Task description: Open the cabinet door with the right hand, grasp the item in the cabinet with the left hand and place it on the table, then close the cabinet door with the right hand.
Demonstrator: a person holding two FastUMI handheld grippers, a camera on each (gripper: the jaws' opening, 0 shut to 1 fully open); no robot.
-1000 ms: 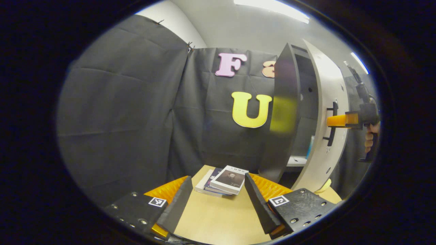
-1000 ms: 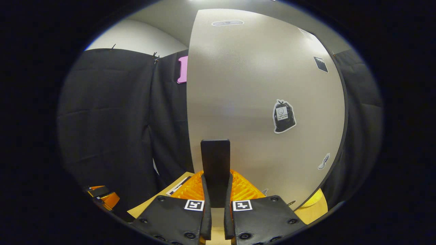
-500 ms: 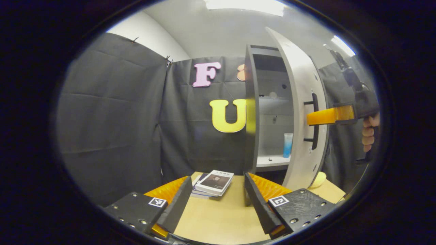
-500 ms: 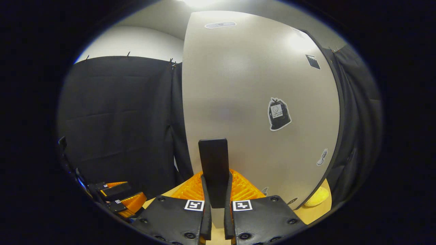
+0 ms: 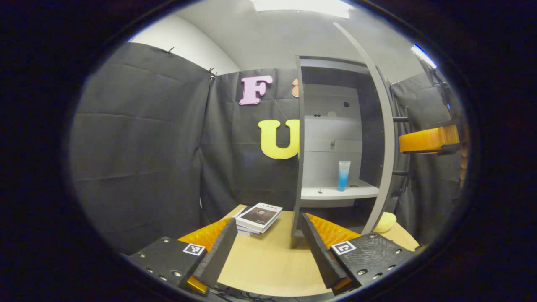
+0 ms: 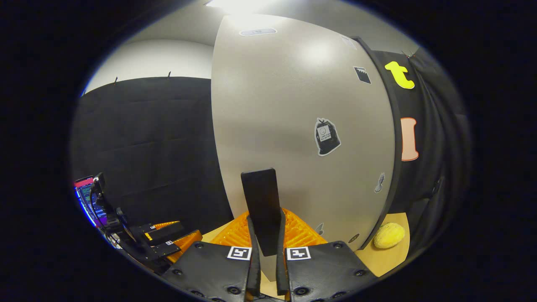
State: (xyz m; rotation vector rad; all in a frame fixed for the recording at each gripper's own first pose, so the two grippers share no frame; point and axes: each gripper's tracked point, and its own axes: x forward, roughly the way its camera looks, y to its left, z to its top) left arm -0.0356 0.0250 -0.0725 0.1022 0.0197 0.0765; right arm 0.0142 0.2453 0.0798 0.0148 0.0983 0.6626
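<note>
Both grippers are busy: right gripper (image 6: 267, 247) is clamped on the door handle (image 6: 262, 209), door (image 6: 293, 126) swung wide. Left gripper (image 5: 268, 247) hangs spread apart over the table (image 5: 268, 264). Tube (image 5: 343, 175) stands upright on the cabinet shelf (image 5: 335, 193).

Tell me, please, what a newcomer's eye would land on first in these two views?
Probably the open cabinet on the table, with a blue tube standing alone on its shelf. Next, the pale cabinet door, with the right claw shut on its handle. The left claw hangs open over the table.
</note>
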